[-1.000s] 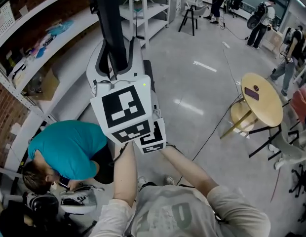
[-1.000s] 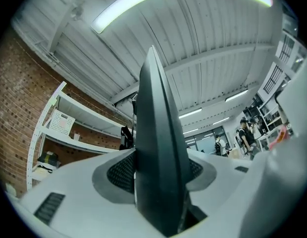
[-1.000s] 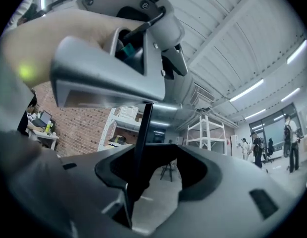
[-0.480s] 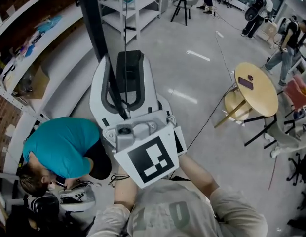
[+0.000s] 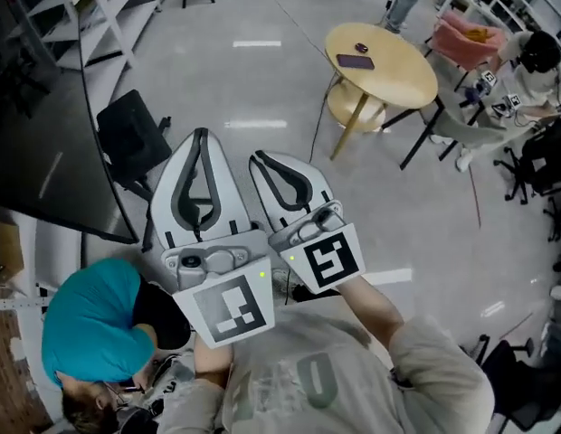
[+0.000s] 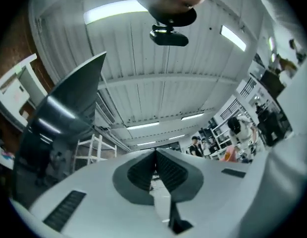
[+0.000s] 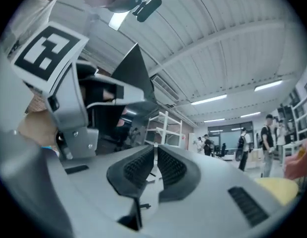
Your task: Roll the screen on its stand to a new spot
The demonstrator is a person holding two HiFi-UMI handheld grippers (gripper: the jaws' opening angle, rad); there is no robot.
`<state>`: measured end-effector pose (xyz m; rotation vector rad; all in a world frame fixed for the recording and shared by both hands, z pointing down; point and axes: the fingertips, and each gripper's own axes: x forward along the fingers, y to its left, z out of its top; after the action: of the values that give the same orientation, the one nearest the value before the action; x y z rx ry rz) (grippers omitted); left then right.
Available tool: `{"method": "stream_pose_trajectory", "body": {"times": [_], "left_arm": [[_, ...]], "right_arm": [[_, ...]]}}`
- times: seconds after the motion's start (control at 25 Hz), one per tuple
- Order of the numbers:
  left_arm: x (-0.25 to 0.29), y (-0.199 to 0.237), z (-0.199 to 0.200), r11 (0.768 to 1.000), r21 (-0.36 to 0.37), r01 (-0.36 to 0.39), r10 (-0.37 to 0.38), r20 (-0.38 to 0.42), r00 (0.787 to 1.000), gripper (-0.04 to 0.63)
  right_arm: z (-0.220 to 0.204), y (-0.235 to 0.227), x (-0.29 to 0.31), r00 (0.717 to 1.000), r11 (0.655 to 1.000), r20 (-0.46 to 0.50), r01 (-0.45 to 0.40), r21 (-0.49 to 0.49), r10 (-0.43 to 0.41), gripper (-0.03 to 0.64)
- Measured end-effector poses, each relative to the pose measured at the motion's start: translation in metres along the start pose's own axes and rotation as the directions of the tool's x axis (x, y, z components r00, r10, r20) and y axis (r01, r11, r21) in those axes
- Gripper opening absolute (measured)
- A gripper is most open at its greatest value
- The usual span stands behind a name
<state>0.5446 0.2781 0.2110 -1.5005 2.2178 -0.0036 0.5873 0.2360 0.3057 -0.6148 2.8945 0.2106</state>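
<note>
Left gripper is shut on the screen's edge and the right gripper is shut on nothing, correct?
No: the left gripper is shut on nothing too; the left gripper view shows its pads together, the screen apart at the left. The right gripper is indeed shut on nothing.

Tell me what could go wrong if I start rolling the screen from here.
1. A person in a teal shirt crouches on the floor close beside the screen; rolling it that way could hit them.
2. A cable lies across the floor by the round table; the stand's wheels might snag on it.
3. The left gripper and right gripper are shut, empty and off the screen, so a push now would likely be poorly controlled.
</note>
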Motion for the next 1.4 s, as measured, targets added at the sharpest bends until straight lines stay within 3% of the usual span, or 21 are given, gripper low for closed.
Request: {"method": "stream_pose_trajectory", "body": {"times": [0.2, 0.44, 0.68, 1.4], "left_arm": [[0.013, -0.062, -0.056, 0.977, -0.161, 0.141, -0.147, -0.027, 0.989, 0.015], [0.003, -0.146, -0.097, 0.91, -0.276, 0.31, -0.335, -0.048, 0.941, 0.015], [-0.005, -0.189, -0.124, 0.861, -0.359, 0.361, -0.413, -0.079, 0.907, 0.015], [0.005, -0.208, -0.137, 0.846, -0.351, 0.4, -0.458, -0.095, 0.884, 0.015]], "right_arm": [[-0.017, -0.056, -0.03, 0.985, 0.984, -0.023, 0.17, -0.043, -0.171, 0.034], [-0.034, -0.105, -0.088, 0.932, 0.934, -0.077, 0.351, -0.062, -0.355, 0.034], [-0.046, -0.13, -0.119, 0.894, 0.9, -0.099, 0.433, -0.057, -0.437, 0.032], [-0.063, -0.142, -0.116, 0.882, 0.891, -0.13, 0.45, -0.051, -0.453, 0.032]]}}
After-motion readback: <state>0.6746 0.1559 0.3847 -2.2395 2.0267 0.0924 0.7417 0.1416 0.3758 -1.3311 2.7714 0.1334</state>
